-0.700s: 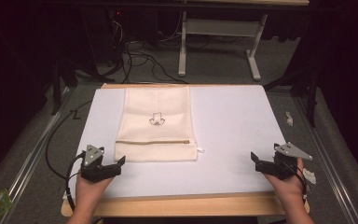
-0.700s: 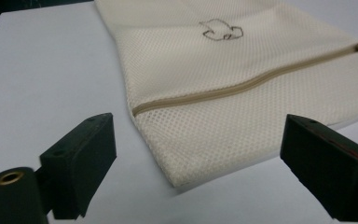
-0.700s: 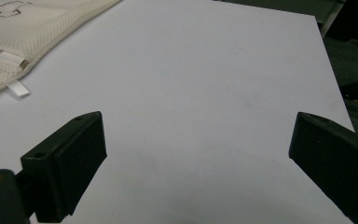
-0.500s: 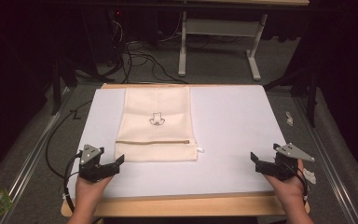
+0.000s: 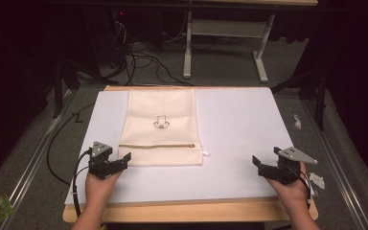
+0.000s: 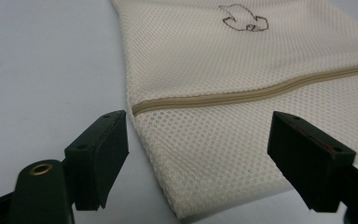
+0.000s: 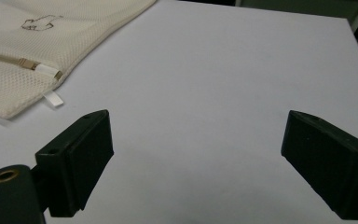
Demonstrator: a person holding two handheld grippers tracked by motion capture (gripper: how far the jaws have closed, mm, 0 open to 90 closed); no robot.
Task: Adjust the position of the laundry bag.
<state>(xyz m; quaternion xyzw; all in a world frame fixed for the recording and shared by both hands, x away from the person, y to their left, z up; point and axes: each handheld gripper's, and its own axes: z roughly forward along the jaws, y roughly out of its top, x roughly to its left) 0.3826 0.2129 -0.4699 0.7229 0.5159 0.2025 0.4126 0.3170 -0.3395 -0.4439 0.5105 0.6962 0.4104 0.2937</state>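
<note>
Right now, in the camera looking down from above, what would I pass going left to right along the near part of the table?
Left gripper, jaws open → cream mesh zip bag with its zipper → small white tab at the bag's corner → bare white table surface → right gripper, jaws open.

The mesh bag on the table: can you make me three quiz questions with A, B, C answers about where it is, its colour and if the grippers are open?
1. Which gripper is nearer the mesh bag?
A. left gripper
B. right gripper
C. both equally

2. What colour is the bag?
A. red
B. cream
C. black

3. How is the bag's zipper?
A. wide open
B. torn off
C. closed

Answers:
1 A: the left gripper is at the bag's near corner, while the right gripper is over bare white table.
2 B: the mesh looks cream.
3 C: the tan zipper line runs unbroken.
</note>
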